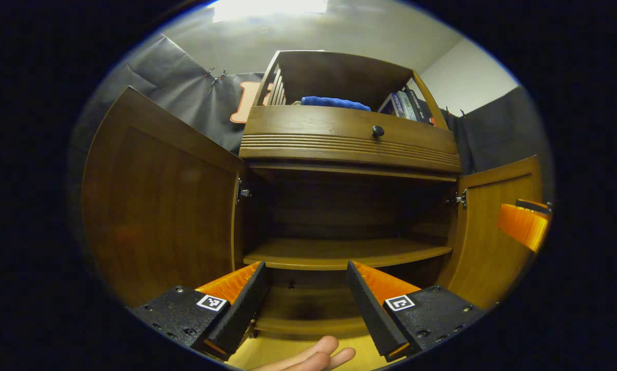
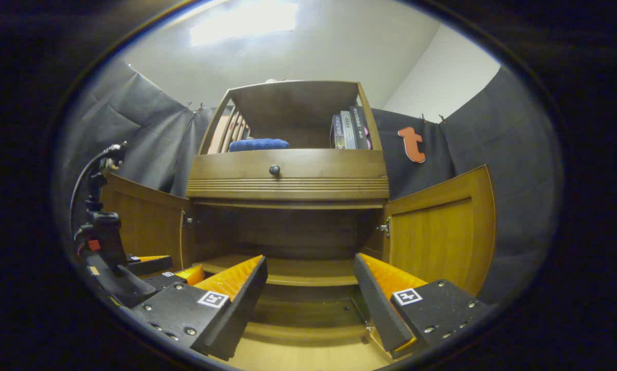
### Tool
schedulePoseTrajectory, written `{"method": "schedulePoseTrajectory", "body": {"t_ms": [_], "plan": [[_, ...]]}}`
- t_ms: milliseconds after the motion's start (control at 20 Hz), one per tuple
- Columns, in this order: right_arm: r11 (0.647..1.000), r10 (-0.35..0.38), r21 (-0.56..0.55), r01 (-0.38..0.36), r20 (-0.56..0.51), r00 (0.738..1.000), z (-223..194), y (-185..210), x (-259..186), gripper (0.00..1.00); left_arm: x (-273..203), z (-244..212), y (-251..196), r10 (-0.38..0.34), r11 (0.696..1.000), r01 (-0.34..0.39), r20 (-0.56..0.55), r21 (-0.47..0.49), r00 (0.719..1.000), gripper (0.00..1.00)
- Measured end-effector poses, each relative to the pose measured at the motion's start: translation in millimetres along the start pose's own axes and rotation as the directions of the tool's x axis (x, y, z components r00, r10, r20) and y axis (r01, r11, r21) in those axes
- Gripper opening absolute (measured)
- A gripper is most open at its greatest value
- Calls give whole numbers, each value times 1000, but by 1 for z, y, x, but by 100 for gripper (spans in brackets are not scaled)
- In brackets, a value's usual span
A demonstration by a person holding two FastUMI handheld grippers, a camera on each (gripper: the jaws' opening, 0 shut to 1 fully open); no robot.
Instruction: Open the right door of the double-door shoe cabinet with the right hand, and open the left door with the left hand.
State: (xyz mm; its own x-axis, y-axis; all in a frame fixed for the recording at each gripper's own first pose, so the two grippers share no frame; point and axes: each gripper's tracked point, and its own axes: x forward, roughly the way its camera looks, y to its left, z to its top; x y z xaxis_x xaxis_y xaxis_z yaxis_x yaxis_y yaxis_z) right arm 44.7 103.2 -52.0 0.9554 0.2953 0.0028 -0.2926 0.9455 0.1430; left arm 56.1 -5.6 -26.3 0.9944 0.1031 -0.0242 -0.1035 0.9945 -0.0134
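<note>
Black cloth walls close in the booth behind a brown wooden double-door shoe cabinet [image 2: 287, 185], which stands straight ahead of both grippers. Its left door [image 1: 159, 201] and right door [image 2: 442, 232] both stand swung wide, baring an inner wooden shelf [image 1: 339, 252]. Left gripper [image 1: 305, 301] and right gripper [image 2: 311, 299] hover before the opening, jaws spread wide, gripping nothing. Above the drawer's round dark knob [image 2: 274, 169] lie a blue folded cloth [image 2: 258, 144] and upright books [image 2: 349, 131].

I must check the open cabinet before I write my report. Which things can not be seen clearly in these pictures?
- Lower compartment, right gripper view: dark, partly behind the right gripper.
- Books, left gripper view: cut by the cabinet's side post.
- Blue cloth, right gripper view: bottom hidden behind the drawer front.
</note>
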Motion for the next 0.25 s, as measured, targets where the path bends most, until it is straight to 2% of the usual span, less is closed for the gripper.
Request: {"method": "schedulePoseTrajectory", "body": {"t_ms": [50,150,200,250], "plan": [[1000,-8,-10,8,-1,1000,-5,0,5,100,6,-3,-1,3,1000,-3,0,14,1000,92],[999,-6,-37,5,-20,1000,-18,1,15,100,15,-5,-9,-15,1000,15,5,21,1000,92],[999,3,-46,-5,-33,999,-24,4,21,100,19,-7,-10,-15,1000,15,-1,23,1000,95],[999,14,-48,-17,-50,999,-29,6,27,100,23,-9,-8,-12,1000,12,-8,25,1000,93]]}}
